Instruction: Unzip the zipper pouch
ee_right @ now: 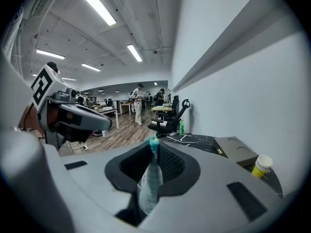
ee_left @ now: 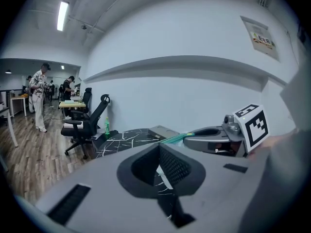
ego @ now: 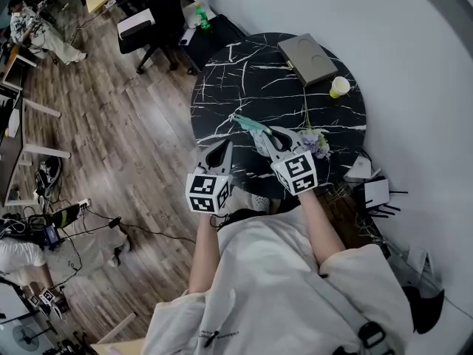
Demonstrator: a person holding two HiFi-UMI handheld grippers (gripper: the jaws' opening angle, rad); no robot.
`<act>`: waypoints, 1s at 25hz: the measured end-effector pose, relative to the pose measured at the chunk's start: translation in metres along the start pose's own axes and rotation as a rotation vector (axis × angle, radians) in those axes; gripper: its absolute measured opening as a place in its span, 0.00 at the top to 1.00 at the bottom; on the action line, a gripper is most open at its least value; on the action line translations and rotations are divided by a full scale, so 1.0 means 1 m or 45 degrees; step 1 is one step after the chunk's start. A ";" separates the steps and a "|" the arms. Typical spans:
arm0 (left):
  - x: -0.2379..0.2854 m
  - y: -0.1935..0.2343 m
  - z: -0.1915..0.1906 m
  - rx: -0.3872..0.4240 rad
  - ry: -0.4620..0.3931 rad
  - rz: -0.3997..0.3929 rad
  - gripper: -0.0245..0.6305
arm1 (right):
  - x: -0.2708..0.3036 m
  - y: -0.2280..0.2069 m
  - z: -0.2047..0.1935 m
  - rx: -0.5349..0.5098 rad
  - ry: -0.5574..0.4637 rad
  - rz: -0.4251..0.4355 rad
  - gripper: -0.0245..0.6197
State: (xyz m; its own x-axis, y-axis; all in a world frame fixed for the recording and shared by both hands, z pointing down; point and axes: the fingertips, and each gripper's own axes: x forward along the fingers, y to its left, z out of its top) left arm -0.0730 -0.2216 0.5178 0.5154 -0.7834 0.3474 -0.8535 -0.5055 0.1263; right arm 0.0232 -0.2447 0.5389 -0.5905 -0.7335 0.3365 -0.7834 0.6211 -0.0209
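A pale teal zipper pouch [ego: 250,129] hangs over the near part of the round black marble table [ego: 244,65]. My right gripper [ego: 270,136] is shut on it. In the right gripper view the pouch [ee_right: 149,181] stands upright between the closed jaws, its teal zipper end sticking out past the tips. My left gripper [ego: 221,149] hovers to the left of the pouch, apart from it, near the table's front edge. Its jaws are shut and nothing shows between them [ee_left: 159,148]. The left gripper view also catches the right gripper [ee_left: 188,136] with the pouch's zipper edge [ee_left: 172,139].
A flat grey box [ego: 307,58] and a yellow paper cup [ego: 340,86] sit at the far right of the table. A small bunch of purple flowers [ego: 315,143] lies close to my right gripper. A black office chair [ego: 159,21] stands beyond the table, and white devices [ego: 375,193] at the right.
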 end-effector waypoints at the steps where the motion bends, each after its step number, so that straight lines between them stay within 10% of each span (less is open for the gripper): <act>1: -0.001 -0.001 -0.001 -0.006 0.002 -0.015 0.93 | 0.001 0.000 0.001 0.002 0.001 0.001 0.88; 25: 0.000 -0.005 -0.004 -0.014 0.008 -0.118 0.93 | -0.001 -0.007 0.004 0.044 -0.001 0.053 0.88</act>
State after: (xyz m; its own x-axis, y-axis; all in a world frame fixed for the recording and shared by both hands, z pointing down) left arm -0.0692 -0.2180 0.5209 0.5916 -0.7311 0.3397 -0.8031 -0.5715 0.1686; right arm 0.0282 -0.2492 0.5352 -0.6227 -0.7078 0.3337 -0.7646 0.6409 -0.0675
